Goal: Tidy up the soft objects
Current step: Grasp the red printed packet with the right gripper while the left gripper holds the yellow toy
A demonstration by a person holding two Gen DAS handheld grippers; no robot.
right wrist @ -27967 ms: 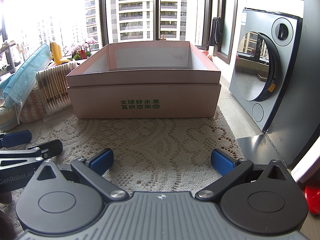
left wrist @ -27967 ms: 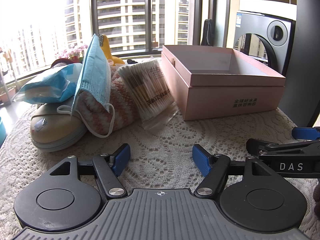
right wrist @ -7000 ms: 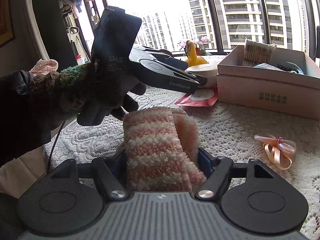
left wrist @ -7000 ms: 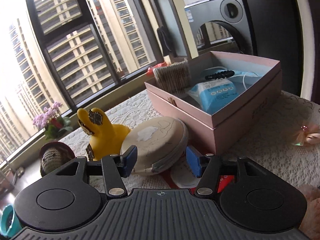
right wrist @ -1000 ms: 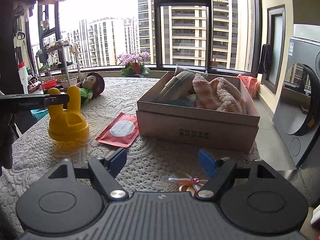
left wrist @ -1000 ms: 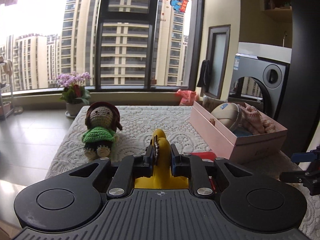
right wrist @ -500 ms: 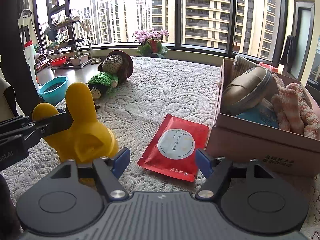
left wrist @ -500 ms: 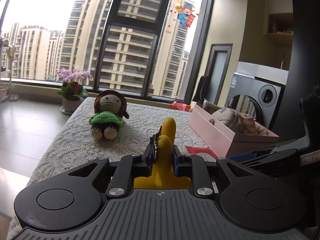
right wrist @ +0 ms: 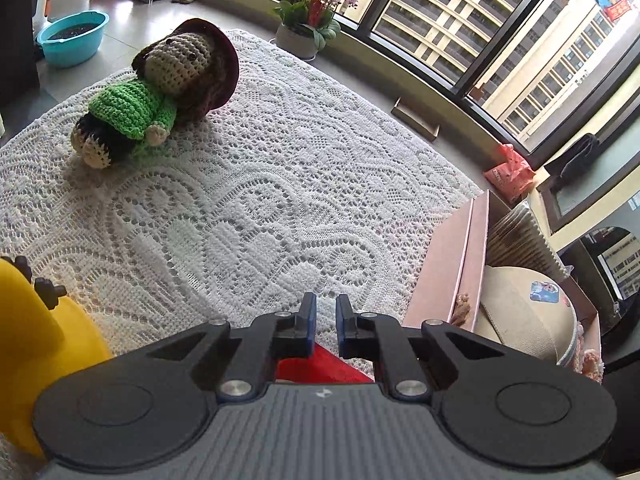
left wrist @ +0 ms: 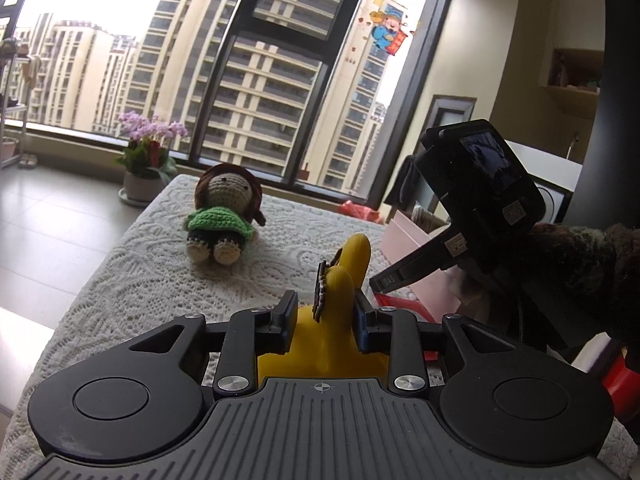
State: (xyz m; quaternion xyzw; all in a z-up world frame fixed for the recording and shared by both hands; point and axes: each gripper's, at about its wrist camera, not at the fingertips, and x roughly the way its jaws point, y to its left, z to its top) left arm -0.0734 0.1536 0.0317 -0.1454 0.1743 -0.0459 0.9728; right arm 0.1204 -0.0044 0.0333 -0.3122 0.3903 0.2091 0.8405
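A yellow rubber rabbit toy (left wrist: pixel 340 300) stands on the lace-covered table (right wrist: pixel 280 184). One of its ears is between the jaws of my left gripper (left wrist: pixel 325 304). The jaws are opening and a gap shows beside the left pad. The same toy (right wrist: pixel 40 332) fills the lower left of the right wrist view. My right gripper (right wrist: pixel 322 320) is closing, with only a narrow slit left and lace showing through it. A red packet (right wrist: pixel 320 364) lies right under its fingers; I cannot tell whether they pinch it. A crochet doll (right wrist: pixel 152 96) in a green top lies further away.
The pink box (right wrist: pixel 474 264) at the right holds a beige pouch (right wrist: pixel 520 312) and striped knit things. A gloved hand (left wrist: pixel 580 264) carries the right gripper (left wrist: pixel 374 280) in front of the box. A flower pot (right wrist: pixel 308 20) and a teal basin (right wrist: pixel 74 36) stand on the floor.
The right gripper has swung left and down over the red packet, and its jaws have gone from wide open to almost shut. The left jaws have loosened around the yellow ear.
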